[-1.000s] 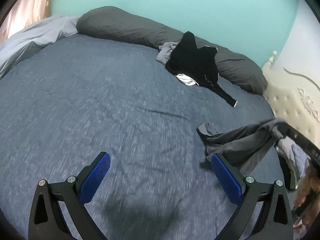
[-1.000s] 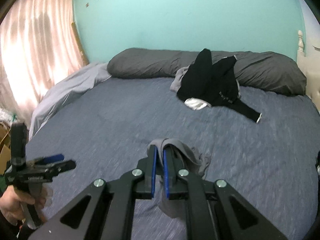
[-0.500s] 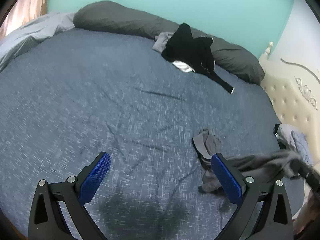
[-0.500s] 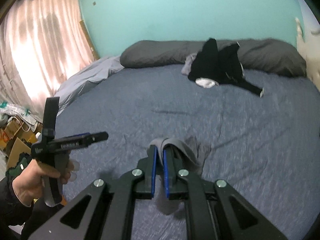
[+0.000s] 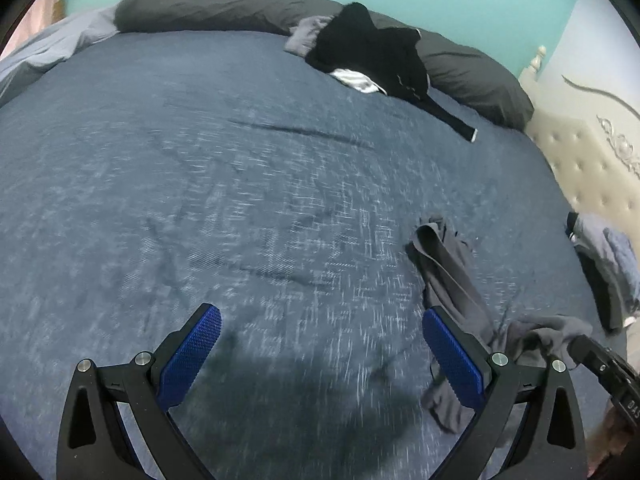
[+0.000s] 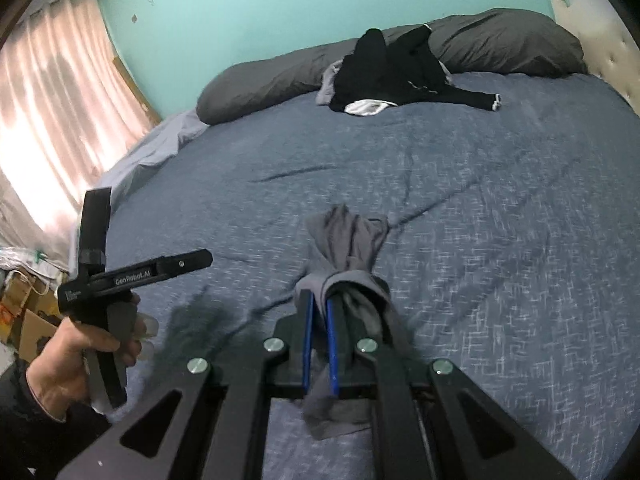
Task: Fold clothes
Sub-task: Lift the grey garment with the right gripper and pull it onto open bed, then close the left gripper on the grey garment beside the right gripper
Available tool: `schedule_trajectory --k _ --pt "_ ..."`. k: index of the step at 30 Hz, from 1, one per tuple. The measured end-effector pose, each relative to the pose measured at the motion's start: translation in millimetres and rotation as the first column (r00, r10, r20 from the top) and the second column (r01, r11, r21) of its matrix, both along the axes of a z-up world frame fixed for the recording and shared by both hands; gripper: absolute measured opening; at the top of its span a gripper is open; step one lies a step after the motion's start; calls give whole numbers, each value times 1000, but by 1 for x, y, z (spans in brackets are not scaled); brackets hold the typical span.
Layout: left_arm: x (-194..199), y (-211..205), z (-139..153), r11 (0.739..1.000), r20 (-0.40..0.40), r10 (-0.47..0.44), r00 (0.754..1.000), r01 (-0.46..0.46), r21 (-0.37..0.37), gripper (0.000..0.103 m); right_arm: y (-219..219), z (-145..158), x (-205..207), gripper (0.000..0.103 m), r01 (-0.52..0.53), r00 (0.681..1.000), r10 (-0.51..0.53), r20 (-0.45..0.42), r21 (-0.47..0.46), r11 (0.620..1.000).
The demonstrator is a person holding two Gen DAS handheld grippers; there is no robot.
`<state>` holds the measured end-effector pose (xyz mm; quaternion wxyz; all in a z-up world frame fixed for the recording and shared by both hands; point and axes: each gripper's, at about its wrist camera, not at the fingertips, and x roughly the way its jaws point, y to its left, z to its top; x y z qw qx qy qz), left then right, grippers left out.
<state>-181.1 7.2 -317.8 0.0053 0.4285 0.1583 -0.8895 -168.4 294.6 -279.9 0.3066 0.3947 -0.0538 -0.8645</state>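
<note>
A crumpled grey garment (image 6: 347, 248) trails over the blue bedspread (image 6: 500, 208), one end pinched in my right gripper (image 6: 319, 304), which is shut on it. In the left wrist view the same grey garment (image 5: 452, 276) lies at the lower right, its near end lifted toward the right gripper's body (image 5: 600, 364). My left gripper (image 5: 320, 320) hovers wide open over the bedspread (image 5: 240, 184), its right finger just beside the cloth, holding nothing. The left gripper (image 6: 200, 259) also shows in the right wrist view, held by a hand (image 6: 80, 356).
A heap of black clothes (image 6: 400, 68) with grey and white pieces rests against the long dark pillow (image 6: 500, 40) at the far side. More clothes (image 5: 608, 264) are piled at the right bed edge by the tufted headboard (image 5: 592, 168). Curtains (image 6: 52, 128) hang left.
The right gripper has dragged the grey garment nearer across the bed, stretching it out. The left gripper stayed open and tilted down closer to the bedspread beside the cloth.
</note>
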Motion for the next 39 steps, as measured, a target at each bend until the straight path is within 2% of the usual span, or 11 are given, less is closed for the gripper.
schedule_trajectory --k 8,13,19,24,28,31,39 --pt "-39 24 -12 996 -18 -86 996 87 2 103 7 -29 -18 6 -1 1000 2 27 -23 1000" --pt "-57 41 -17 992 -23 -128 992 128 -15 103 16 -34 -21 9 18 999 -16 43 -44 999" --pt "-71 43 -28 991 6 -131 991 131 -12 102 28 -40 -23 9 54 996 -50 71 -62 997" --pt "-81 43 -22 993 -17 -118 993 118 -12 102 38 -43 -28 9 84 992 -74 106 -100 991" --pt "-90 49 -21 991 -23 -132 991 131 -26 102 36 -42 -27 9 78 993 -69 99 -89 993" --pt "-95 52 -24 989 -14 -146 989 145 -28 98 36 -40 -26 9 72 994 -64 89 -84 994" --pt "-100 55 -35 985 21 -172 985 172 -14 78 38 -42 -27 9 72 993 -62 101 -101 992"
